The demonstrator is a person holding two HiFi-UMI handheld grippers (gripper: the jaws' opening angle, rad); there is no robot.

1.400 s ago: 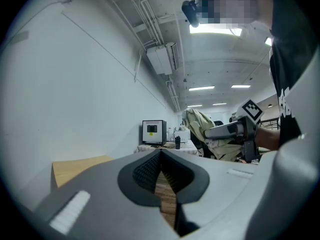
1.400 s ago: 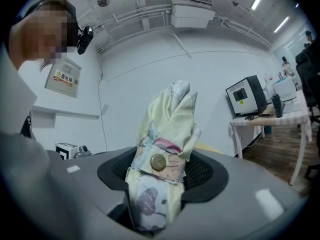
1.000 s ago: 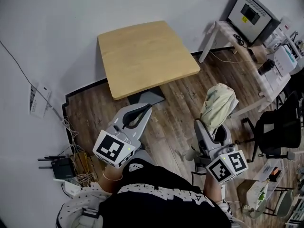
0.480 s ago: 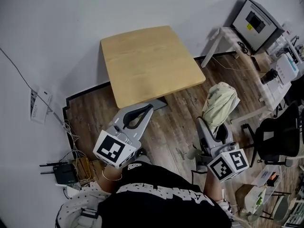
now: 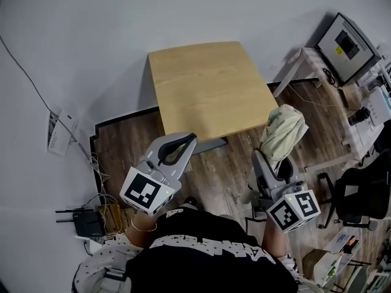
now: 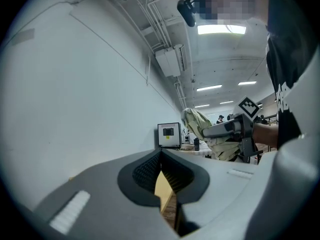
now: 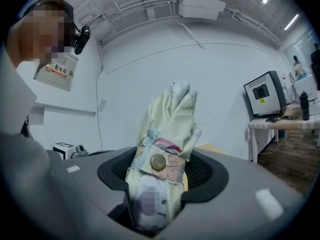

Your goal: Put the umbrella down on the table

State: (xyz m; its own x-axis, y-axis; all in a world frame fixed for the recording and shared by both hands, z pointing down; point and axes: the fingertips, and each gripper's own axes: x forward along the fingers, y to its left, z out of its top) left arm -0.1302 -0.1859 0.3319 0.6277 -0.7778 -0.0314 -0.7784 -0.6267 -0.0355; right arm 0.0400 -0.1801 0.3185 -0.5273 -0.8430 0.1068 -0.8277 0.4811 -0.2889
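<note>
A folded pale yellow-green umbrella (image 5: 281,133) stands upright in my right gripper (image 5: 273,163), which is shut on its lower part. In the right gripper view the umbrella (image 7: 169,124) fills the space between the jaws, its strap with a brass snap button facing the camera, and the right gripper (image 7: 160,170) clamps it from both sides. The square wooden table (image 5: 208,90) stands bare just ahead of both grippers, by the white wall. My left gripper (image 5: 187,144) hovers short of the table's near edge, its tips together and nothing in them; the left gripper (image 6: 161,156) shows the same.
A white desk with a monitor (image 5: 350,40) stands at the right, with a black office chair (image 5: 360,194) nearer. A router and tangled cables (image 5: 85,221) lie on the wooden floor at the left. The table's grey base (image 5: 211,144) sits under its near edge.
Both grippers have come closer to the table, which now lies further right and nearer them in the head view. The umbrella stays clamped in the right gripper.
</note>
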